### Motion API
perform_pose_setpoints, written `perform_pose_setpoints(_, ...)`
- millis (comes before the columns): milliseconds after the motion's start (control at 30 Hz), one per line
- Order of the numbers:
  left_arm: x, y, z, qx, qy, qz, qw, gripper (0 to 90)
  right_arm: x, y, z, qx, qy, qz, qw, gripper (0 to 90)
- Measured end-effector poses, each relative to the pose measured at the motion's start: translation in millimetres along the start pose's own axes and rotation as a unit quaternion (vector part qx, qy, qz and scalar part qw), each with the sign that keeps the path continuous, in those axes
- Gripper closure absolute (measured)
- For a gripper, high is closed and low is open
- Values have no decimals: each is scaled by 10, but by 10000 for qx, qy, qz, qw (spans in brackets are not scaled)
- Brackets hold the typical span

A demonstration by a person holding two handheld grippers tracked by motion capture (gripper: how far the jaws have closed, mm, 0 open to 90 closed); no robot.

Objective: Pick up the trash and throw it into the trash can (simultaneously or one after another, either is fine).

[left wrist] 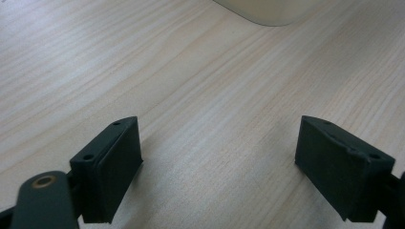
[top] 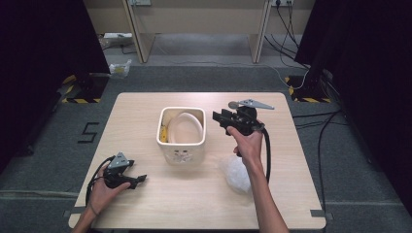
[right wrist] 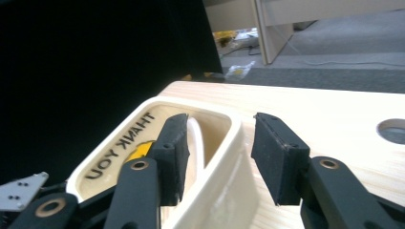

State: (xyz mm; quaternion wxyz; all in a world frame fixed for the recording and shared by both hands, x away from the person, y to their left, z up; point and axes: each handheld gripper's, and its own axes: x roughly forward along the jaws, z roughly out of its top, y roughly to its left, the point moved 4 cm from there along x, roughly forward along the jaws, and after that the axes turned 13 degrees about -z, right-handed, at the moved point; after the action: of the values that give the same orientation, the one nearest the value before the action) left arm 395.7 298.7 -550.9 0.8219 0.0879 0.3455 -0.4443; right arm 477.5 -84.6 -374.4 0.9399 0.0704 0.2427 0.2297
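The right tool (top: 219, 119) is held up in the person's right hand (top: 248, 143) just to the right of the cream container (top: 180, 145), its jaws pointing left toward the container's right rim. In the right gripper view the jaws stand partly open and straddle that rim: one jaw hangs inside the container (right wrist: 224, 157) and the other outside, with a gap on each side of the wall, so the pads press on nothing. The container stands upright near the middle of the light wooden desk (top: 145, 104). A white plate (top: 187, 127) leans on edge inside it, with something yellow beside it at the left inner wall. The words "THANK YOU" are printed on the far inner side in the right gripper view.

A crumpled clear plastic bag (top: 234, 173) lies on the desk near the container's front right corner, partly beneath the right forearm.

The left tool (top: 141, 179) rests low on the desk at the front left, held by the left hand (top: 103, 190), well apart from the container. Its jaws stand wide open over bare wood (left wrist: 205, 119), with nothing between them
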Motion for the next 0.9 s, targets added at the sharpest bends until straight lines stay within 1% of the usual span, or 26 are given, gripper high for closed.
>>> perform_pose_setpoints(100, 0, 0, 0, -1, -1, 0, 10000, 149, -49, -33, -12, -90, 28, -83, 9999, 530)
perform_pose_setpoints(300, -1, 0, 0, 4, 5, 1, 10000, 149, -147, -94, -47, -182, 18, -212, 9996, 504)
perform_pose_setpoints(333, 0, 0, 0, -1, -2, 2, 10000, 149, -192, -134, -67, -184, 21, -249, 9995, 492)
perform_pose_setpoints(367, 0, 0, 0, -1, -1, 1, 10000, 149, -192, -134, -67, -184, 21, -249, 9995, 492)
perform_pose_setpoints(400, 0, 0, 0, -1, -1, 1, 10000, 149, -239, -177, -85, -223, 33, -332, 9992, 485)
perform_pose_setpoints(467, 0, 0, 0, 0, 0, 2, 10000, 149, -285, -213, -101, -261, 25, -408, 9988, 476)
perform_pose_setpoints(500, 0, 0, 0, 0, 0, 2, 10000, 149, -285, -213, -101, -261, 25, -408, 9988, 476)
perform_pose_setpoints(533, 0, 0, 0, 0, -1, 2, 10000, 149, -346, -247, -126, -290, 22, -458, 9985, 464)
perform_pose_setpoints(667, 0, 0, 0, 1, -1, 3, 10000, 149, -436, -289, -202, -401, 56, -532, 9978, 448)
perform_pose_setpoints(700, 0, 0, 0, 1, -1, 3, 10000, 149, -436, -289, -202, -401, 56, -532, 9978, 448)
perform_pose_setpoints(733, 0, 0, 0, 1, -1, 2, 10000, 149, -463, -307, -257, -455, 106, -551, 9974, 439)
perform_pose_setpoints(767, 0, 0, 0, 1, -1, 2, 10000, 149, -463, -307, -257, -455, 106, -551, 9974, 439)
perform_pose_setpoints(800, 0, 0, 0, 2, -1, 2, 10000, 149, -483, -324, -320, -483, 179, -572, 9970, 433)
perform_pose_setpoints(867, 1, 0, 0, 0, -3, 2, 10000, 149, -503, -348, -378, -512, 218, -601, 9966, 425)
perform_pose_setpoints(900, 1, 0, 0, 0, -3, 2, 10000, 149, -503, -348, -378, -512, 218, -601, 9966, 425)
